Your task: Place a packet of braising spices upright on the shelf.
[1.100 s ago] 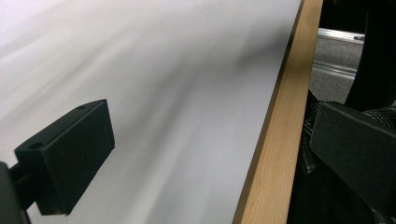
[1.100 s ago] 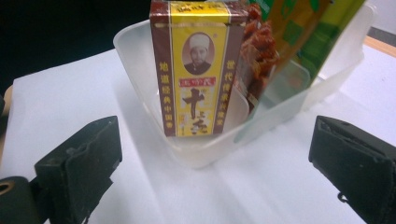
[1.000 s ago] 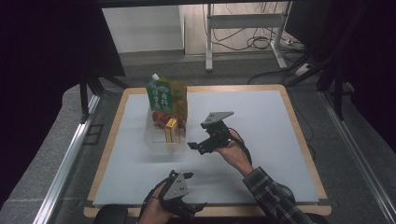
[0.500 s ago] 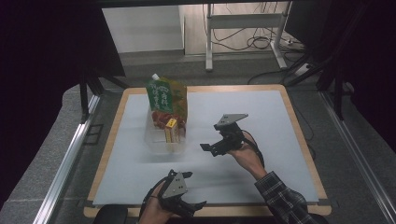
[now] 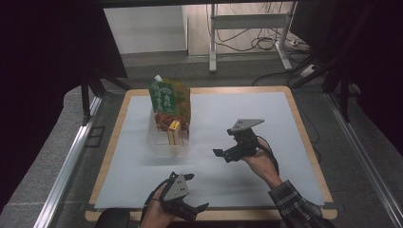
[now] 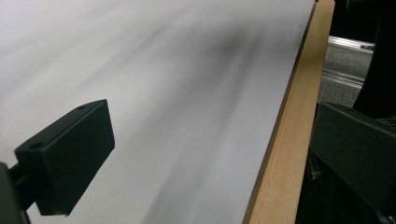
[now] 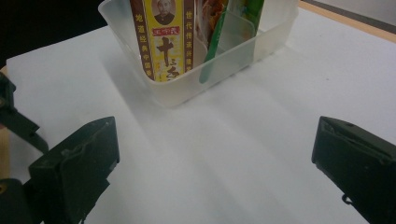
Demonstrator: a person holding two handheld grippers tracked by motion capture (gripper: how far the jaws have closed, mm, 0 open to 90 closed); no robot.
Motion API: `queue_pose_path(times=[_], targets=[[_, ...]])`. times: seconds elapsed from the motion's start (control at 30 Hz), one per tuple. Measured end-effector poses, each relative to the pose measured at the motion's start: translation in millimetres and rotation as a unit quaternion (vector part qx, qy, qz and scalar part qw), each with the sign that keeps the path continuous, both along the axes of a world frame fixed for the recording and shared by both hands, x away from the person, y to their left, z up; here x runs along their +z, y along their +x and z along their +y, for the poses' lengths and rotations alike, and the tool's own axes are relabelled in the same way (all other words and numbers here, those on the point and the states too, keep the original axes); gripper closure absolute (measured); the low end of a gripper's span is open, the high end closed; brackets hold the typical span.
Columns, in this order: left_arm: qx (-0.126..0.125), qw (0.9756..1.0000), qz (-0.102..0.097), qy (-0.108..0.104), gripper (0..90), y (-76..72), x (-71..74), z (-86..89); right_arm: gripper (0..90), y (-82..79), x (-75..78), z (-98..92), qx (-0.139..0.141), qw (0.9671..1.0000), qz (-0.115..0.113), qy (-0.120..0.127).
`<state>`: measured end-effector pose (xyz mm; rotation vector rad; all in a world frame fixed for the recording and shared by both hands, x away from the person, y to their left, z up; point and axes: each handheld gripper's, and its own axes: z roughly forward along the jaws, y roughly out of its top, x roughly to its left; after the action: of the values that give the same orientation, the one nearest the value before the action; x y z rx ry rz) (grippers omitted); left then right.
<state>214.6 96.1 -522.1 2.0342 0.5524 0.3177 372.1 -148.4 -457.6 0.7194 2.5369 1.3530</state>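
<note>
Right tongs (image 5: 224, 153) now farther back from clear tub (image 5: 167, 145), empty.

Overhead light keeps the table (image 5: 266, 114) bright while the room around it sits dark. The left gripper view is streaked with motion blur; soft shadows trail the tub (image 7: 219, 60).

A lab: bare test table (image 5: 285, 102), dark curtains (image 5: 43, 71), loose floor cables (image 5: 259, 42).

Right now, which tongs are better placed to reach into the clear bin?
Right. The right tongs are open and face the clear bin across bare mat. The left tongs sit at the near table edge, pointing away from it.
</note>
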Motion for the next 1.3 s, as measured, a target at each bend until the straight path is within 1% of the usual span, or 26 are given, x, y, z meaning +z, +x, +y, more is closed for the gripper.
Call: queue_pose_path(times=[0.1,0.27,0.4,0.43,0.53,0.63,0.7,0.8,0.9,1.03,1.23,1.3], targets=[[0.002,1.0000,0.001,0.000,0.0,0.7,-0.1,0.8,0.9,-3.2,2.2,-6.5,-0.003,1.0000,-0.003,0.002],[0.007,1.0000,0.002,-0.001,0.0,1.9,0.1,2.8,0.9,-9.2,1.2,-17.5,-0.010,0.9999,0.000,0.005],[0.012,0.9999,0.003,0.000,0.0,3.5,-0.1,5.0,0.9,-15.2,-1.1,-26.5,-0.016,0.9998,-0.011,0.006],[0.013,0.9999,0.003,0.000,0.0,3.8,-0.1,5.6,1.0,-16.7,-1.1,-28.6,-0.017,0.9998,-0.013,0.003],[0.019,0.9998,0.004,-0.004,0.0,4.3,0.0,6.6,0.9,-21.2,-1.0,-34.0,-0.017,0.9997,-0.015,0.006],[0.023,0.9997,0.004,0.000,0.0,5.3,-0.1,8.2,0.9,-25.8,-1.2,-39.1,-0.019,0.9996,-0.017,0.006],[0.025,0.9997,0.005,-0.001,0.0,6.2,-0.2,9.2,0.9,-28.7,-2.1,-43.0,-0.021,0.9996,-0.019,0.008],[0.029,0.9996,0.004,0.001,0.0,7.2,-0.2,10.9,0.9,-34.8,-4.9,-49.3,-0.024,0.9993,-0.027,0.008],[0.033,0.9994,0.005,0.003,0.0,8.3,-0.3,12.6,0.9,-40.7,-9.8,-56.3,-0.031,0.9990,-0.033,0.002],[0.037,0.9993,0.006,0.006,0.0,9.3,-0.6,14.0,0.9,-47.3,-15.7,-66.1,-0.040,0.9987,-0.030,-0.008],[0.040,0.9990,0.008,0.016,0.0,10.4,-1.9,14.3,0.9,-55.0,-22.0,-78.7,-0.050,0.9985,-0.023,-0.009],[0.041,0.9989,0.009,0.019,0.0,10.7,-2.3,14.4,0.9,-57.6,-24.9,-82.6,-0.053,0.9983,-0.020,-0.017]])
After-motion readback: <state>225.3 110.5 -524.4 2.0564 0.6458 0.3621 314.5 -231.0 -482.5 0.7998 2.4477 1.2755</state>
